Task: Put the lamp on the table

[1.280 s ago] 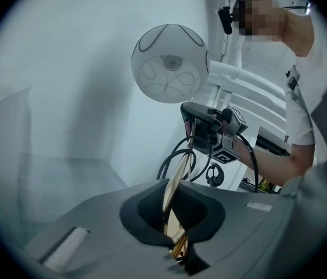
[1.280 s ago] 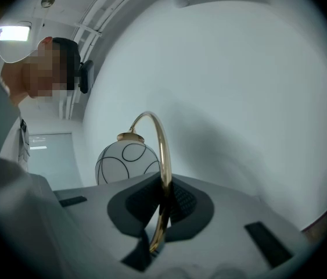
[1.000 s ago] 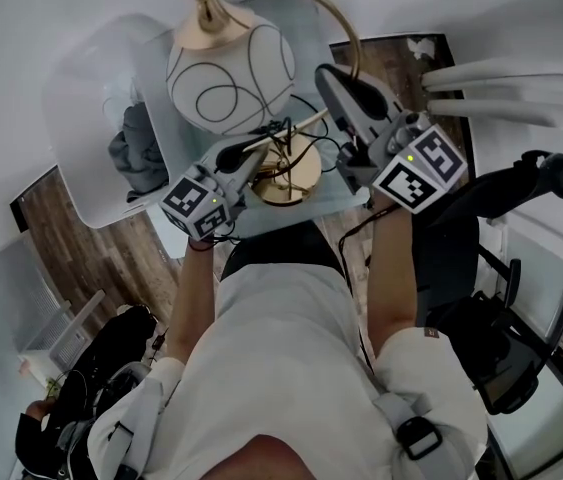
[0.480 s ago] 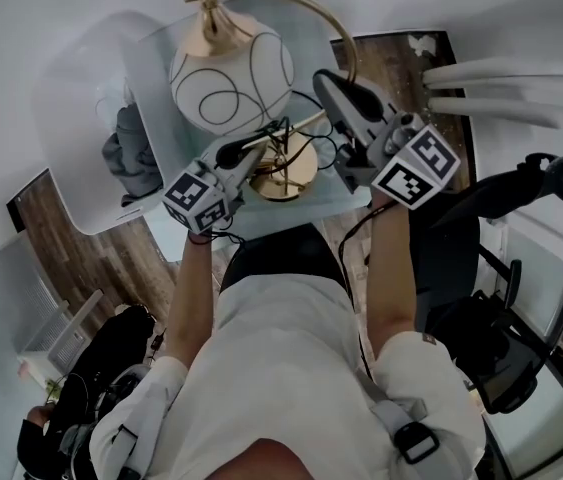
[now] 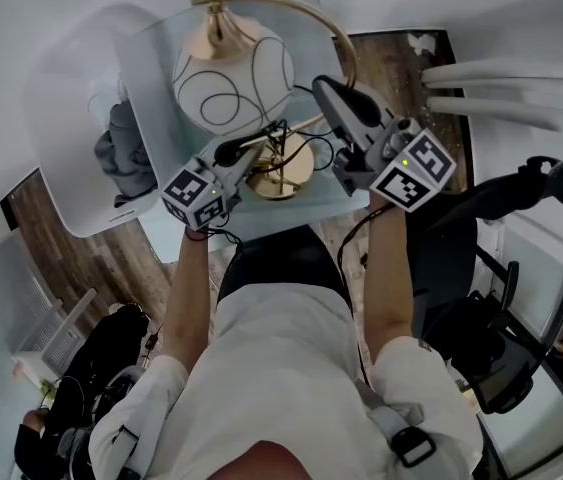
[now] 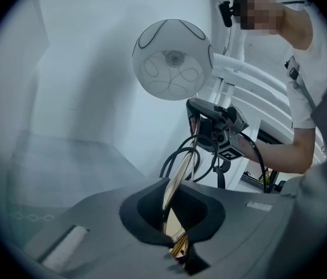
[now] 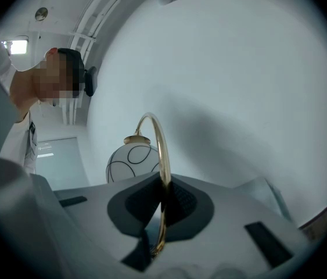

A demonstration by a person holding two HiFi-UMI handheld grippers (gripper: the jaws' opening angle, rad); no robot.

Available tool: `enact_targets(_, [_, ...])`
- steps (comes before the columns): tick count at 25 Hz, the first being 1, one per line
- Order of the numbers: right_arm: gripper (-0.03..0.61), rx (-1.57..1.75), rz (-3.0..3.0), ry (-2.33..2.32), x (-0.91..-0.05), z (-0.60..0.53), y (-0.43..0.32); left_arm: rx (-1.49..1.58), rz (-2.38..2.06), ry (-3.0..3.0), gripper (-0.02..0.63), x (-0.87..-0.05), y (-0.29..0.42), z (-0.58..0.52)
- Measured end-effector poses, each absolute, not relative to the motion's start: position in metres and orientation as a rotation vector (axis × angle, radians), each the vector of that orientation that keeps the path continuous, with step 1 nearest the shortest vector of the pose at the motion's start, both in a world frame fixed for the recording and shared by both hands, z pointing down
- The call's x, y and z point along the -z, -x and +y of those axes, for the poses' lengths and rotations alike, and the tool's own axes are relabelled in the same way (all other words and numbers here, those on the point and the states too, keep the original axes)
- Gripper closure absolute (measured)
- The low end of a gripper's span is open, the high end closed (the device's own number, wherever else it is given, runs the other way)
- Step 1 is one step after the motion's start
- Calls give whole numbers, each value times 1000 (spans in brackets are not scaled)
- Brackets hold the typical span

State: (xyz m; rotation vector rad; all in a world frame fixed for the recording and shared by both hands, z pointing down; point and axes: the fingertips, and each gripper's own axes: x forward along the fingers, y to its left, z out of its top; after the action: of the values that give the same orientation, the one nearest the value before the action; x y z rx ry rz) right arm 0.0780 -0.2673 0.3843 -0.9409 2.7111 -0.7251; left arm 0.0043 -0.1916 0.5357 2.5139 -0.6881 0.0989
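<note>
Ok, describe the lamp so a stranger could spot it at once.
Find the glass table by the white wall. Over it is the lamp: a gold arm arching from a round base to a white globe. Black loops on that globe set it apart from the grey cloth.

Head view steeply down; both gripper views close up; the lamp (image 5: 231, 83) common to all three.

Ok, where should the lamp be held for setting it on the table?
By its slim gold stem, jaws across the rod from the person's side: the globe shade looks too round and wide. Both grippers are shut on it, left gripper low near the base, right gripper higher on the arc.
</note>
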Motion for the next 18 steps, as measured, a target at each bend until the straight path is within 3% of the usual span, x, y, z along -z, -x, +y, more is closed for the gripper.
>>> enact_targets(18, [576, 729, 2728, 939, -406, -257, -72, -126, -693, -2506, 612, -563, -2, -186])
